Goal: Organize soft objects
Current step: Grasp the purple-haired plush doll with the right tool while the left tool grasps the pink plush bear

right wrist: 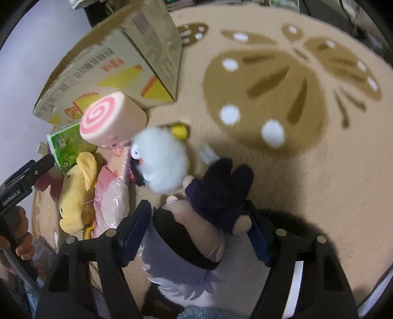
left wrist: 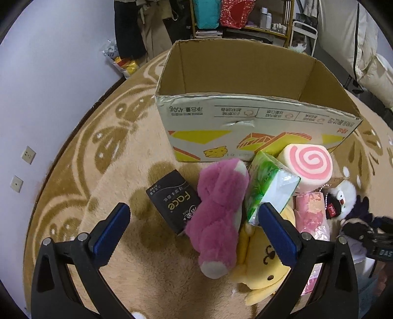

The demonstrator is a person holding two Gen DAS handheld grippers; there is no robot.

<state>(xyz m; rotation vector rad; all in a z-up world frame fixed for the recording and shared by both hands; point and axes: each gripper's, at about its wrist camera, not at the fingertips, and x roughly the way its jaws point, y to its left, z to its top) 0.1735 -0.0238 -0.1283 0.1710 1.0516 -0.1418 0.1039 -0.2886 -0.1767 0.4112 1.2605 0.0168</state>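
An open empty cardboard box (left wrist: pixel 245 117) stands on the rug. In front of it lie a pink plush (left wrist: pixel 219 216), a yellow plush (left wrist: pixel 262 267), a green tissue pack (left wrist: pixel 267 186), a pink swirl roll cushion (left wrist: pixel 307 166), a black tissue pack (left wrist: pixel 173 200) and a white fluffy penguin (left wrist: pixel 343 196). My left gripper (left wrist: pixel 194 230) is open, its fingers either side of the pink plush, just above it. My right gripper (right wrist: pixel 199 230) has its jaws around a dark-clothed doll (right wrist: pixel 208 208) with pale hair; contact is unclear. The box (right wrist: pixel 110 68), roll cushion (right wrist: pixel 110 120) and penguin (right wrist: pixel 159 159) show there too.
A pink plastic-wrapped pack (right wrist: pixel 113 193) lies beside the yellow plush (right wrist: pixel 76 193). The beige rug with brown butterfly patterns (right wrist: pixel 282 98) spreads to the right. A wall (left wrist: pixel 49 98) stands left; shelves and hanging clothes (left wrist: pixel 221 19) stand behind the box.
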